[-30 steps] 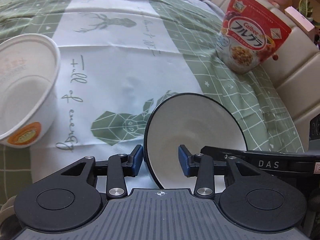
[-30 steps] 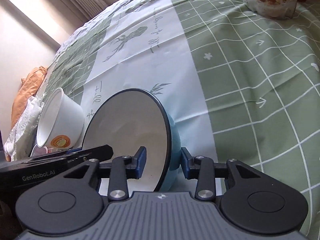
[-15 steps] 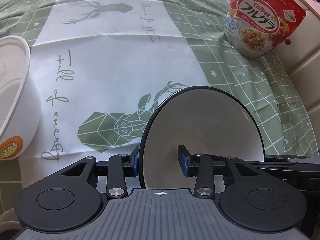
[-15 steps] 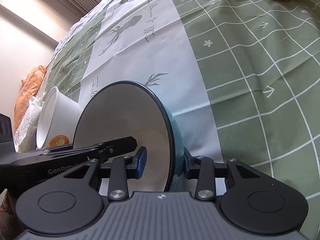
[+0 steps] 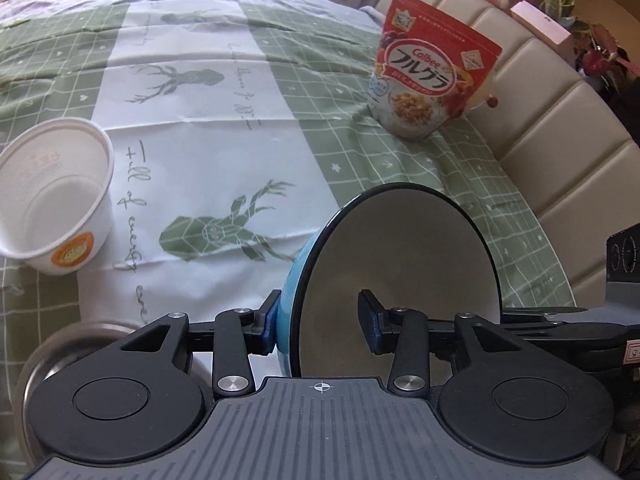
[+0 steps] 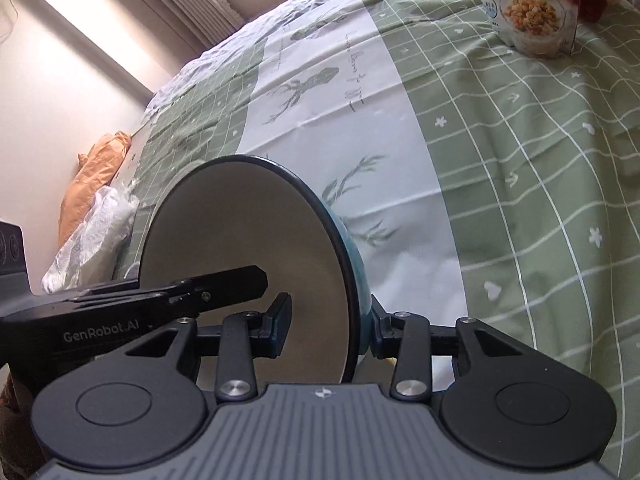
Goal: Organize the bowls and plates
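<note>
Jaws on both grippers straddle the wall of one bowl, held tipped on edge above the tablecloth.

We note the left gripper (image 5: 316,326) with its left pad against the bowl (image 5: 396,256) and its right pad standing off; the right gripper (image 6: 328,326) grips the opposite rim, outer finger touching. Bowl: white inside, dark rim, light-blue outside. A white paper bowl (image 5: 56,196) stands left, a cereal bag (image 5: 428,88) beyond.
</note>
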A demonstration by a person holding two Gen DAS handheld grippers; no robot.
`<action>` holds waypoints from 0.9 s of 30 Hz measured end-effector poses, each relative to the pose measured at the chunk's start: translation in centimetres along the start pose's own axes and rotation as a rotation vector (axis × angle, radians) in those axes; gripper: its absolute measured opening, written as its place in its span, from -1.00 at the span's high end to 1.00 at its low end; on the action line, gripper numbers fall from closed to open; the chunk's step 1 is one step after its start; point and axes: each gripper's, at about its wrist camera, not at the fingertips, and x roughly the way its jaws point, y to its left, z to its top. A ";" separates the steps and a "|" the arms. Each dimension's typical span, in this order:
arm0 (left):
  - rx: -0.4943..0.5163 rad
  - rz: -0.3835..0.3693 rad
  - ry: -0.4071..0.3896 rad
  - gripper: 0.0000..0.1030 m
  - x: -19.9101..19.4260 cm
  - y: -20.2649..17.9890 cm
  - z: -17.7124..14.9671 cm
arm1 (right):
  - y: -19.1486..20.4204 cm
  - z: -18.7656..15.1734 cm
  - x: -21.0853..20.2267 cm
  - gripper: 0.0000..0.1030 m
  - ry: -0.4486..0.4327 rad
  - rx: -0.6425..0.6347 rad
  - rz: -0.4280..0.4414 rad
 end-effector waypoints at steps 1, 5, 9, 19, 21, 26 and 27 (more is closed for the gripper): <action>0.000 -0.005 0.004 0.14 -0.3 -0.1 -0.9 | 0.1 -0.8 -0.2 0.23 0.007 -0.003 -0.003; -0.019 -0.040 0.033 0.14 -0.4 0.2 -4.6 | 0.3 -4.1 -0.7 0.23 0.016 -0.021 -0.038; -0.073 -0.057 0.063 0.14 0.5 1.2 -7.2 | -0.1 -6.3 0.0 0.23 0.030 -0.014 -0.062; -0.148 -0.058 -0.032 0.16 -0.5 2.2 -9.1 | -0.7 -8.7 0.4 0.23 -0.104 0.002 -0.126; -0.144 -0.057 -0.031 0.18 -0.7 2.1 -9.2 | -0.6 -8.9 0.2 0.23 -0.126 -0.004 -0.133; -0.157 -0.053 -0.082 0.22 -2.4 2.7 -9.4 | -0.3 -8.6 -0.6 0.23 -0.168 -0.021 -0.146; -0.162 -0.051 -0.096 0.22 -2.8 2.9 -9.3 | -0.2 -8.6 -0.7 0.23 -0.177 -0.025 -0.152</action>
